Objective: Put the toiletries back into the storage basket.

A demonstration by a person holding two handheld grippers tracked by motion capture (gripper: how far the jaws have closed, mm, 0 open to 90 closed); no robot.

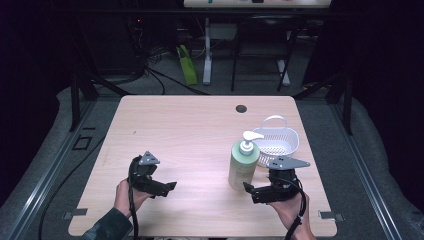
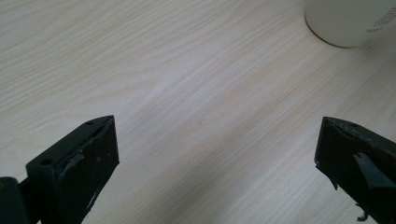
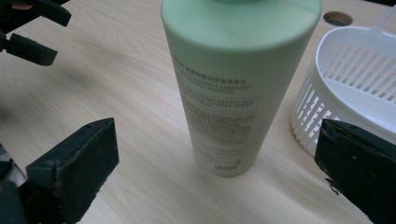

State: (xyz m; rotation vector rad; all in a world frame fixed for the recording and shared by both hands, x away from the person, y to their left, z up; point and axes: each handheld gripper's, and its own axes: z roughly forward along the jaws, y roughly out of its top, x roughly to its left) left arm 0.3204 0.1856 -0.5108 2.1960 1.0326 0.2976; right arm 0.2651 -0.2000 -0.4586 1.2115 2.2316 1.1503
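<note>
**A:** Dark room all round, cables and desk legs behind, and in the middle a pale wooden table [image 1: 200, 135] with a small round hole [image 1: 241, 108] near its far edge. What have you got on it?

**B:** From the high view, a green pump bottle [image 1: 243, 162] standing upright at the right side of the table, white pump head on top. Just behind it and to the right sits a white slotted basket [image 1: 278, 140] with its handle up.

**A:** And the right gripper [image 1: 250, 189]?

**B:** Low on the table in front of the bottle, its tips pointing at the base. The right gripper view settles it: both black jaws are spread wide, the bottle [image 3: 233, 88] standing between them farther on, untouched, its printed label facing the camera. The basket [image 3: 345, 88] is just beside the bottle there, and I cannot tell whether they touch.

**A:** That view also catches the other gripper's jaw tips in its top left corner. The left gripper [image 1: 170, 187] itself?

**B:** Well apart from the bottle, out at the left side of the table, held in a hand with a dark sleeve. Its own view has the jaws wide apart over bare wood grain, with only the rounded bottom of the bottle [image 2: 348, 21] in the top right corner.
</note>
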